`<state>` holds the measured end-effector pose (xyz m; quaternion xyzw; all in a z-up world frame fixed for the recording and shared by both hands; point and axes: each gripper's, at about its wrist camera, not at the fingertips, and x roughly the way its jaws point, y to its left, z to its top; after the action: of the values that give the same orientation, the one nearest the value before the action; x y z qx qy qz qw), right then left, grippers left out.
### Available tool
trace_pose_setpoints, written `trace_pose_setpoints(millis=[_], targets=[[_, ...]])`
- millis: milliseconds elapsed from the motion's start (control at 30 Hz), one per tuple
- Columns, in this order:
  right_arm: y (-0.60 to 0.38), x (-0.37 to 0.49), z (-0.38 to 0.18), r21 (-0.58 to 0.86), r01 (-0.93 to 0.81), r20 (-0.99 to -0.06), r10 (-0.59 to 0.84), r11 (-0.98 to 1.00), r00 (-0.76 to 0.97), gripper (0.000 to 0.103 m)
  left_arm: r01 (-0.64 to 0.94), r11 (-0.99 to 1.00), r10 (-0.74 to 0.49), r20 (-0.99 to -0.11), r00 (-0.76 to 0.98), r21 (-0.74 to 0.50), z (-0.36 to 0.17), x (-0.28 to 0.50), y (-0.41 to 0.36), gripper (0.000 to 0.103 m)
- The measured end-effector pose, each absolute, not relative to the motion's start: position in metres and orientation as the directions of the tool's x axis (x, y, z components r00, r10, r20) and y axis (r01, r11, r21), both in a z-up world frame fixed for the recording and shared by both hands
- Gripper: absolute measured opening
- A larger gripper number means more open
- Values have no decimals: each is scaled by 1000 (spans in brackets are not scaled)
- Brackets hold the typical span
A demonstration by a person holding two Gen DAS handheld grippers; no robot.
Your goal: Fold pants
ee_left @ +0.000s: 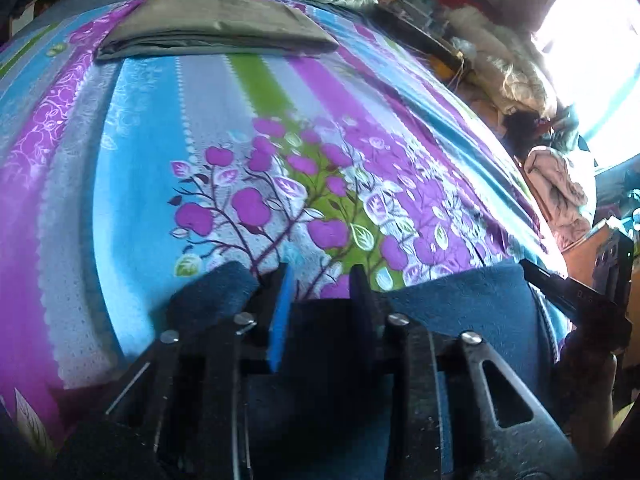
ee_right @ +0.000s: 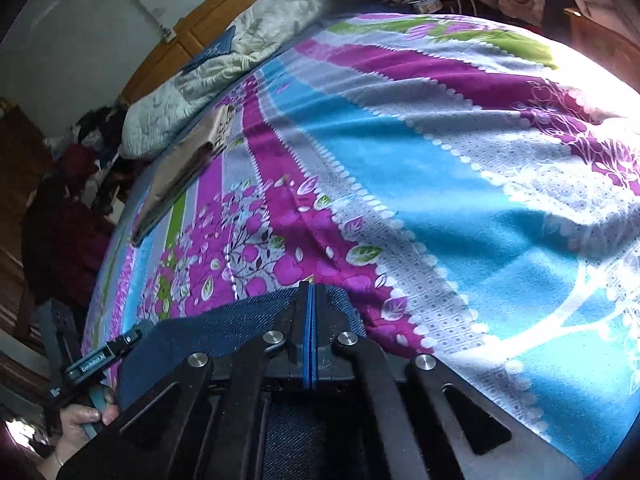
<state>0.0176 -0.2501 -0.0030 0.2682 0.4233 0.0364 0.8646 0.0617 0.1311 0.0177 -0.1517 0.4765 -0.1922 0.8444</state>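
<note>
right hand-held gripper [ee_right: 310, 296] clamped on blue denim pants [ee_right: 248, 320] edge; left hand-held gripper [ee_left: 320, 280] jaws apart with denim between. Edge spans both, over floral bedsheet [ee_right: 400, 160]. Folded khaki pants [ee_left: 216, 28] far beyond

I see dark blue denim pants [ee_right: 240, 320] under my black gripper frames. The bedsheet [ee_left: 140, 200] runs in purple, sky-blue, grey-white and green stripes, with magenta fruit on dark branches. A plain olive-brown folded cloth [ee_left: 216, 28] lies beyond; the quilt [ee_right: 192, 92] is cream.
</note>
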Motion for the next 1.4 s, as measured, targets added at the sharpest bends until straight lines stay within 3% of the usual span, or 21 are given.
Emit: trace_pose_setpoints(millis=[33, 100, 167, 200, 300, 333, 433, 500, 533, 567, 633, 733, 833, 967, 1000, 1033, 1100, 1133, 1267, 1300, 1400], targets=[[-255, 17, -4, 494, 193, -717, 271, 848, 643, 0, 155, 875, -474, -745, 470, -459, 15, 65, 139, 2], [-265, 14, -2, 462, 262, -738, 203, 847, 643, 12, 149, 856, -504, -735, 454, -495, 11, 68, 150, 3], [-273, -4, 17, 476, 250, -692, 184, 843, 698, 13, 161, 881, -464, -753, 466, -444, 23, 61, 150, 2], [-273, -19, 31, 467, 217, -664, 177, 857, 727, 13, 182, 894, -443, -750, 491, -409, 36, 52, 149, 6], [-259, -63, 64, 425, 92, -613, 212, 901, 761, 13, 294, 869, -495, -670, 553, -399, 76, 7, 148, 36], [-253, -77, 70, 417, 58, -611, 232, 907, 757, 13, 324, 860, -511, -653, 559, -395, 86, -6, 147, 39], [-234, -120, 76, 411, -46, -596, 307, 910, 742, 13, 413, 821, -569, -627, 532, -394, 102, -51, 140, 39], [-226, -136, 61, 406, -73, -610, 330, 911, 721, 18, 443, 803, -590, -632, 502, -398, 94, -74, 132, 41], [-224, -134, 46, 387, -48, -649, 309, 921, 695, 20, 443, 815, -567, -669, 481, -372, 81, -81, 125, 47], [-224, -129, 28, 355, 1, -710, 269, 935, 651, 14, 437, 833, -531, -711, 461, -339, 64, -79, 120, 50], [-230, -131, 19, 365, 3, -692, 268, 931, 670, 11, 435, 847, -498, -744, 446, -306, 30, -77, 118, 48], [-239, -138, 36, 367, 27, -691, 253, 930, 677, 22, 450, 855, -468, -754, 460, -257, 39, -79, 114, 48], [-233, -164, 63, 336, -44, -653, 267, 941, 709, 24, 484, 814, -547, -707, 449, -323, 62, -99, 120, 48], [-226, -195, 58, 371, -111, -642, 342, 922, 686, 35, 540, 755, -616, -684, 391, -372, 68, -139, 123, 50], [-225, -194, 45, 367, -93, -682, 335, 926, 650, 35, 537, 753, -612, -706, 357, -381, 57, -147, 122, 53], [-225, -192, 30, 358, -76, -720, 327, 930, 612, 28, 537, 755, -601, -724, 339, -376, 43, -150, 119, 52], [-229, -196, 33, 372, -86, -692, 338, 924, 638, 28, 570, 753, -601, -697, 392, -329, 31, -159, 121, 52], [-233, -195, 38, 393, -88, -687, 356, 915, 633, 30, 561, 757, -596, -704, 385, -334, 33, -155, 120, 52], [-256, -187, 62, 392, -117, -623, 357, 912, 696, 72, 505, 777, -606, -664, 439, -375, 59, -130, 135, 56], [-261, -181, 62, 374, -114, -621, 340, 921, 706, 73, 480, 795, -590, -659, 467, -371, 62, -118, 143, 62], [-281, -159, 47, 422, -85, -643, 364, 903, 674, 74, 374, 795, -606, -657, 449, -478, 55, -78, 166, 64]])
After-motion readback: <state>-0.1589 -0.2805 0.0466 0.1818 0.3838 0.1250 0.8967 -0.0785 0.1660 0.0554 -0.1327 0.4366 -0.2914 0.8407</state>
